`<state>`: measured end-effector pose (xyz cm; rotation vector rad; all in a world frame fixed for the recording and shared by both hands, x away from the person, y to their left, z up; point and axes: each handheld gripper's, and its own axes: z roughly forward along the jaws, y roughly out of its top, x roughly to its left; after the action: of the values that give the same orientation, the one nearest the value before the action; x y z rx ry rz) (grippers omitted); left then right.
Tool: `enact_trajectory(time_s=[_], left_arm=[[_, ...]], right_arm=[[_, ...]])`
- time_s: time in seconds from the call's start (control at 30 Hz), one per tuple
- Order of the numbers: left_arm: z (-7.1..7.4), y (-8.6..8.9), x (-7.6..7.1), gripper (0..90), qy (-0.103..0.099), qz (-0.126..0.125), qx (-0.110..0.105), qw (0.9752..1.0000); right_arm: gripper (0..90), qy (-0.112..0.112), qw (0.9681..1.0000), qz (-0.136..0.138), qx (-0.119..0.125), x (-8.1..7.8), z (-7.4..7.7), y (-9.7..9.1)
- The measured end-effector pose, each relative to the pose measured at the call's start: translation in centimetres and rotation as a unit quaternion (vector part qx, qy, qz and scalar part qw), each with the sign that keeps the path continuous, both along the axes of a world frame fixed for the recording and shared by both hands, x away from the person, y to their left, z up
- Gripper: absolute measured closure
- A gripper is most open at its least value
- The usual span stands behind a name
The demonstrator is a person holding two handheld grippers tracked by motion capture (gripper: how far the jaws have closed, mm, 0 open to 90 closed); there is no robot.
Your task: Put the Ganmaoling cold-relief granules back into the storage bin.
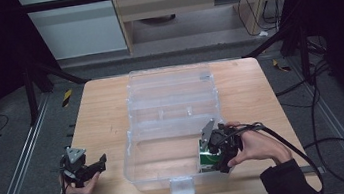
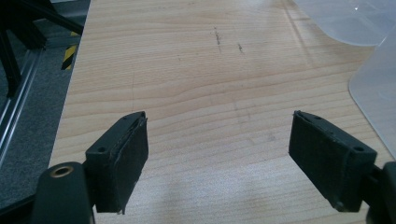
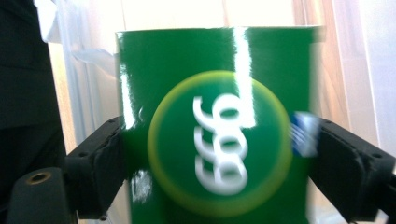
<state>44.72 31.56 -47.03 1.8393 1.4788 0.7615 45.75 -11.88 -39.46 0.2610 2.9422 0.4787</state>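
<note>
A wooden worktop (image 1: 101, 111) carries a clear plastic box (image 1: 174, 127) with its lid thrown back toward the far edge, so the open tub faces the person and its front latch sits just inside the near edge of the worktop. The right tool (image 1: 216, 155) reaches into the near right corner of the tub, its jaws closed on a green box (image 1: 207, 159); the right hand (image 1: 257, 146) rests against the tub's right wall. In the right gripper view the green box (image 3: 217, 126) stands between the two black jaws, which press its left and right sides, and a round yellow-ringed badge with white figures faces the camera; the picture is blurred there, so the finer print cannot be read. The tub's pale walls show close behind and beside it. The left tool (image 1: 86, 168) hovers over the near left corner of the worktop, well apart from the plastic box, held in the left hand (image 1: 83, 185). In the left gripper view its jaws stand wide with nothing between them, bare wood ahead, the worktop's left edge and a metal rail (image 2: 18, 93) beyond it at the left, and the rounded corner of the clear lid (image 2: 355, 23) at the upper right.
</note>
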Motion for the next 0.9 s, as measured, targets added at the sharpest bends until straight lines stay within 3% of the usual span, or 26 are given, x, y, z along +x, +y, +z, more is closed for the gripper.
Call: enact_trajectory(time_s=[0.27,0.4,0.5,0.6,0.73,0.77,0.8,0.83,0.87,0.9], left_arm=[[0.0,-0.1,0.0,19.3,0.001,-0.001,0.0,1.0],[0.0,0.0,0.0,19.2,0.001,0.0,0.0,1.0],[0.0,-0.1,0.0,19.3,0.001,0.0,0.0,1.0],[0.0,-0.1,0.0,19.2,0.0,0.0,0.001,1.0],[0.0,-0.1,0.0,19.3,0.001,0.0,0.0,1.0],[0.0,-0.1,0.0,19.3,0.001,0.0,0.0,1.0],[0.0,-0.1,0.0,19.3,0.001,0.0,0.001,1.0],[0.0,-0.1,0.0,19.3,0.001,0.0,0.001,1.0],[0.0,-0.1,0.0,19.3,0.001,0.0,0.001,1.0],[0.0,-0.1,0.0,19.3,0.0,0.0,0.0,1.0]], right_arm=[[14.8,-0.026,0.9989,-0.014,0.035,-0.3,1.6,-1.3],[12.6,-0.054,0.9931,-0.053,0.09,-0.7,3.1,-3.1],[10.4,-0.073,0.9856,-0.084,0.128,-0.8,3.8,-4.8],[8.6,-0.093,0.974,-0.125,0.165,-1.0,4.2,-6.5],[7.6,-0.117,0.9536,-0.183,0.209,-1.4,4.0,-8.8],[7.6,-0.117,0.9536,-0.183,0.209,-1.4,4.0,-8.8],[7.4,-0.121,0.9473,-0.198,0.22,-1.5,3.8,-9.3],[6.6,-0.133,0.9348,-0.229,0.236,-1.7,3.3,-10.2],[6.6,-0.133,0.9348,-0.229,0.236,-1.7,3.3,-10.2],[6.3,-0.142,0.9216,-0.258,0.253,-1.9,2.7,-11.1]])
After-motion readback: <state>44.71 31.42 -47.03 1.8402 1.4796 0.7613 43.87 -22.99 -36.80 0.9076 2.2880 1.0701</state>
